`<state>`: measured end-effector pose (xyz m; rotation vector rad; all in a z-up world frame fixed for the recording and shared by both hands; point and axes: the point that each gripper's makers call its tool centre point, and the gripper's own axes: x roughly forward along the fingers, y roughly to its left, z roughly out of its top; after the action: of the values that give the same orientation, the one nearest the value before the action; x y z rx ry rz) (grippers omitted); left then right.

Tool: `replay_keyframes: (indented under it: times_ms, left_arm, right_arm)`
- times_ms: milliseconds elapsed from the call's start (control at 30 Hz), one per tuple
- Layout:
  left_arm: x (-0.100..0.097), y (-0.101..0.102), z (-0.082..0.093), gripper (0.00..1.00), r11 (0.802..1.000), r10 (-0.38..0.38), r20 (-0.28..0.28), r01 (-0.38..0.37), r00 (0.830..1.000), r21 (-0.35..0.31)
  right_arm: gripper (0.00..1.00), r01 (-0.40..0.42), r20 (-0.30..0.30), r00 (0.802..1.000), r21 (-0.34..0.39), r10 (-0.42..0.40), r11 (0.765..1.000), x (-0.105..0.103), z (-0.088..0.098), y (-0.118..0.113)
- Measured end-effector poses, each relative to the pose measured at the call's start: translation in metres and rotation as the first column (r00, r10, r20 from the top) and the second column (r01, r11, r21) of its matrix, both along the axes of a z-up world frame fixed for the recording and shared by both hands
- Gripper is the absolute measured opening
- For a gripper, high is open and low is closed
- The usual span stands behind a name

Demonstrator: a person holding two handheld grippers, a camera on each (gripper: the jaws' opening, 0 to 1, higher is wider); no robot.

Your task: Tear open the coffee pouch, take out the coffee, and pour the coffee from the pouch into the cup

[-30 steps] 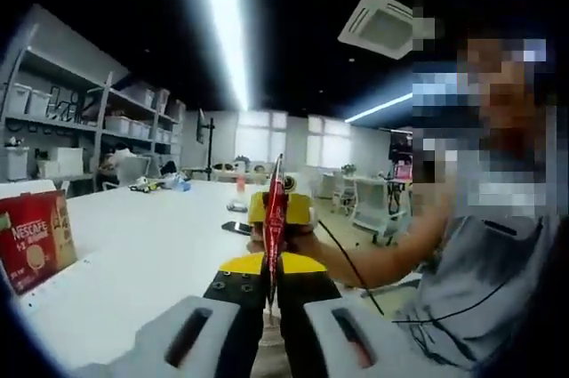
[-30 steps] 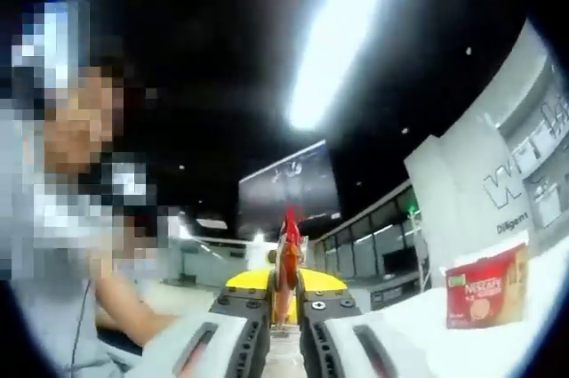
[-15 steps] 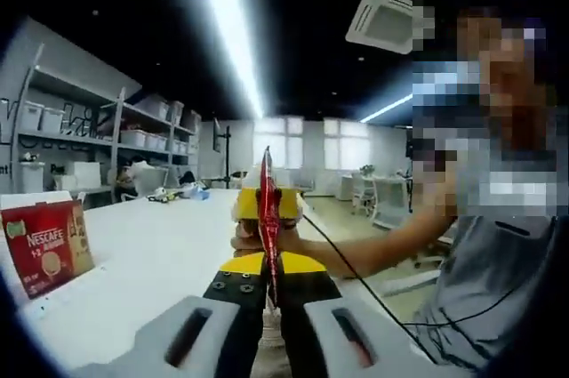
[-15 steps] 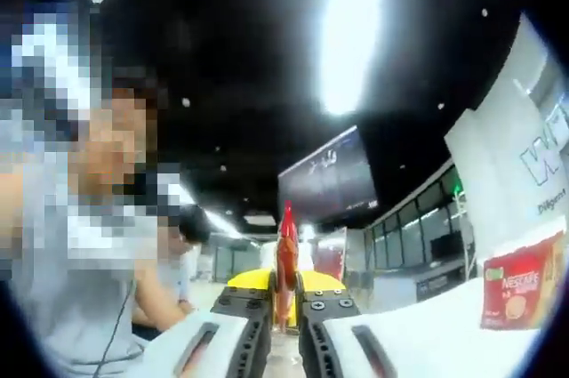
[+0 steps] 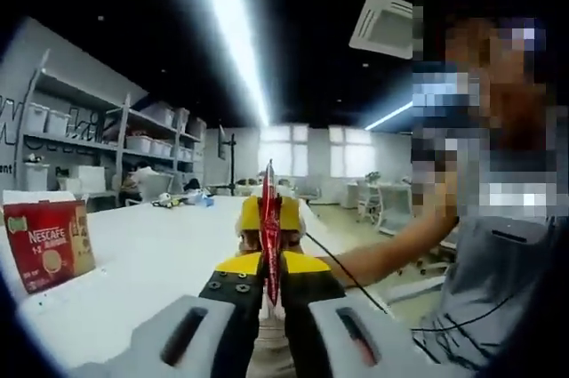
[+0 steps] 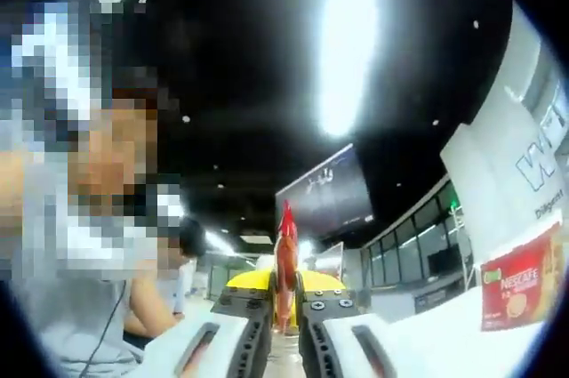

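Both my grippers pinch one slim red foil coffee stick pouch (image 5: 269, 229), held edge-on in the air between them above a white table (image 5: 151, 262).

My left gripper (image 5: 269, 293) has its jaws pressed onto the pouch's near end, and in the left gripper view the yellow-and-black right gripper (image 5: 267, 218) faces it, held by the person's hand. In the right gripper view my right gripper (image 6: 284, 320) likewise clamps the pouch (image 6: 284, 262), which stands upright between its jaws. I judge the tear is not yet made. The risk: pulling unevenly could rip the foil wide and scatter powder over the table, or the thin edge could slip from one grip. I cannot tell whether the pouch is sealed. A red Nescafé cardboard box (image 5: 46, 243) stands on the table, well apart; its contents are hidden.
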<state>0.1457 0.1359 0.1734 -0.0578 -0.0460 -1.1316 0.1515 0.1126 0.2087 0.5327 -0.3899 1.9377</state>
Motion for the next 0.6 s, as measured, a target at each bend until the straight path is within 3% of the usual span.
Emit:
replay_keyframes:
  times_ms: [367, 600]
  left_arm:
    - [0.0019, -0.0022, 0.0024, 0.12, 0.999, -0.006, 0.016, 0.007, 1.000, -0.033]
    - [0.0021, -0.0021, 0.0026, 0.07, 1.000, 0.021, 0.062, -0.020, 0.998, -0.008]
  right_arm:
    - [0.10, 0.004, -0.014, 1.000, 0.006, -0.003, 1.000, 0.0015, -0.0022, -0.0018]
    - [0.10, 0.008, -0.017, 1.000, 0.006, -0.008, 1.000, 0.0038, -0.0025, -0.0006]
